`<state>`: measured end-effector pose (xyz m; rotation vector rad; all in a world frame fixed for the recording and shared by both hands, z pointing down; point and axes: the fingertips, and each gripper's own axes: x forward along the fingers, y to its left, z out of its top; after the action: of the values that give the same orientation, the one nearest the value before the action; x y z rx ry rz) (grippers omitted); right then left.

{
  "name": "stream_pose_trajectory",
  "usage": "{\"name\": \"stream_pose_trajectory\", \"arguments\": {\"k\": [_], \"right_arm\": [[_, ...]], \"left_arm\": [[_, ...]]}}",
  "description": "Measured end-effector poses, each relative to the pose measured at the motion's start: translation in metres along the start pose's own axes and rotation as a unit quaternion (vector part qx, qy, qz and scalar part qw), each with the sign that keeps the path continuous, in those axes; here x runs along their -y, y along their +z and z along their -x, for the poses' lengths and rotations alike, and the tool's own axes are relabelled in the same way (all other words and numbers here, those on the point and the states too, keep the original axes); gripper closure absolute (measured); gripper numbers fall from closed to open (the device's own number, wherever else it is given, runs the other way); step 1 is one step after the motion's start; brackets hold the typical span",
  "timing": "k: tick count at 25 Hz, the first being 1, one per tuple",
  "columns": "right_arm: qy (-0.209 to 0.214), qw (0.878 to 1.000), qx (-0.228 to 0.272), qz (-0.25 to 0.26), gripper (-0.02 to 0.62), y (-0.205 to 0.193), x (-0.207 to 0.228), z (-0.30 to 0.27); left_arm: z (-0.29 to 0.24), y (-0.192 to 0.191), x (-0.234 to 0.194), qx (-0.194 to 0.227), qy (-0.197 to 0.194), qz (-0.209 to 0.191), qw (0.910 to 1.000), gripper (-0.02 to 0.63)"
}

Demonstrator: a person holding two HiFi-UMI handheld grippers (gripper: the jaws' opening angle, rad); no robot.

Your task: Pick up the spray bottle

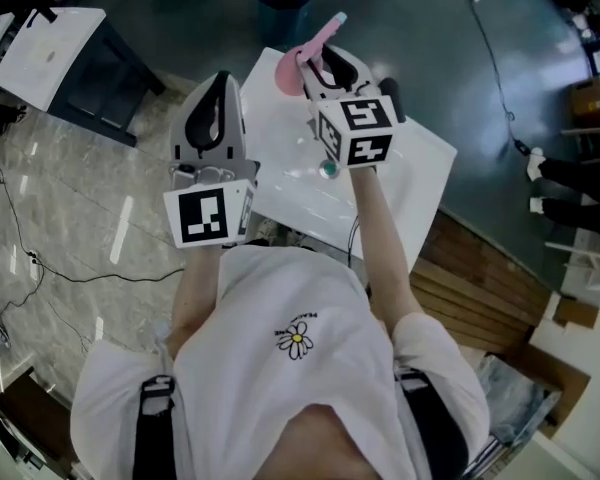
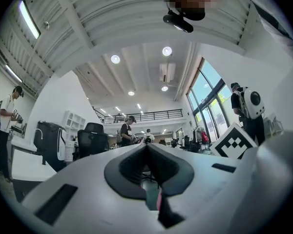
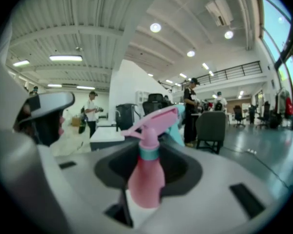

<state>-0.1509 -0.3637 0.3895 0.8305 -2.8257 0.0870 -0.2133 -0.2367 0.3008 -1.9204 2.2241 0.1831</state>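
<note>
- Left gripper (image 1: 220, 80): hangs over the left edge of the white table (image 1: 420, 173), jaws pressed together, nothing between them.
- Takes no part in the job right now, as far as can be seen.
- Pink spray bottle (image 1: 291, 76): sits just right of the left gripper, near the far edge of the table, with its pink top and nozzle poking out past the jaws.
- Stands about upright in the right gripper view, with a teal ring at the neck and the room behind it.
- Right gripper (image 1: 323, 66): jaws part way open and clamped on the body of the spray bottle, one on each side.
- Looks held up in the air, not resting on the table.
- Small round teal thing (image 1: 328, 169): lies on the table below the right gripper; too small to tell what.
- Done, by the look of it: grabbing the bottle and getting it off the table.
- Left to do: not much, maybe just keeping the hold firm so the smooth bottle does not slip.
</note>
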Motion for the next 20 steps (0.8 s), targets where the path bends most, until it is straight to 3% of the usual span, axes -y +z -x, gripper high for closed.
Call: {"name": "stream_pose_trajectory", "arguments": {"k": [9,15,20], "right_arm": [[-0.086,0.994,0.067,0.011,0.440,0.044,0.024,0.081],[-0.160,0.983,0.086,0.042,0.439,0.055,0.038,0.135],[-0.204,0.973,0.100,0.035,0.439,0.058,0.045,0.176]], "left_arm": [[-0.017,0.010,0.042,0.017,-0.063,0.011,0.9978,0.588],[-0.023,0.034,0.078,0.043,-0.105,-0.010,0.9935,0.588],[-0.024,0.049,0.102,0.058,-0.137,-0.005,0.9889,0.588]]}}
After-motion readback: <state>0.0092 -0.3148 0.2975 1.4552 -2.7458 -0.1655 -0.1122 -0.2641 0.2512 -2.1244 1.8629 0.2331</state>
